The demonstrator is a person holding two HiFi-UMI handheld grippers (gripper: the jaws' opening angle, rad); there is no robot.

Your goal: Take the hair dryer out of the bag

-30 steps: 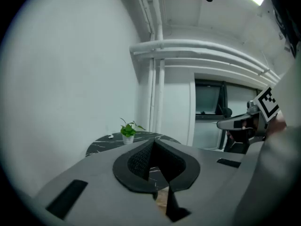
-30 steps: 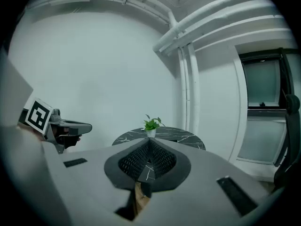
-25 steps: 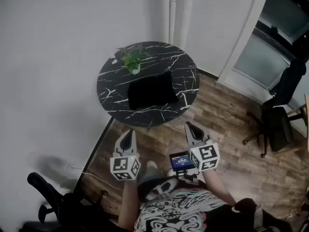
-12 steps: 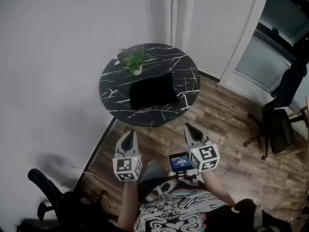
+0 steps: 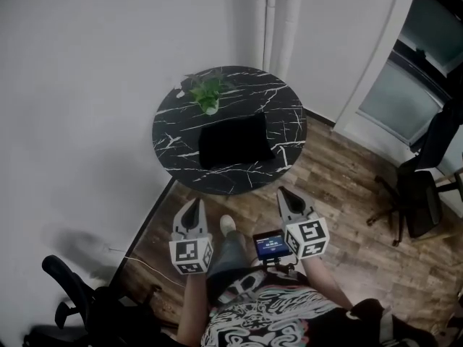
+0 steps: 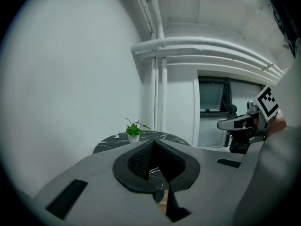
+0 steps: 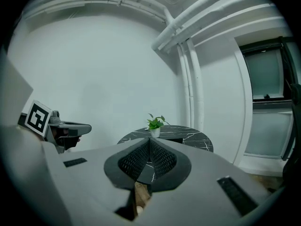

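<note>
Left gripper (image 5: pixel 192 207) and right gripper (image 5: pixel 287 196) are held side by side in front of the person, both short of the table (image 5: pixel 171 132) and touching nothing. The bag (image 5: pixel 235 141) lies flat near the middle of the tabletop. It is a soft black rectangle, and no opening shows from the head view. The hair dryer cannot be seen, so what the bag holds cannot be told.

In the left gripper view the jaws meet at their tips with nothing between them. The right gripper view shows the same: jaws pressed together and empty. The inner pads (image 7: pixel 162 158) are black with a fine dotted grip texture, set in smooth grey shells.

A small green plant (image 5: pixel 207 92) in a white pot stands at the table's far edge, apart from the bag. The tabletop is round, black marble with white veins. Under it the floor (image 5: pixel 340 194) is brown wood plank, and the wall behind is plain white. A small lit screen (image 5: pixel 270 243) is mounted beside the right gripper. A black office chair (image 5: pixel 418 194) stands off to the right.
</note>
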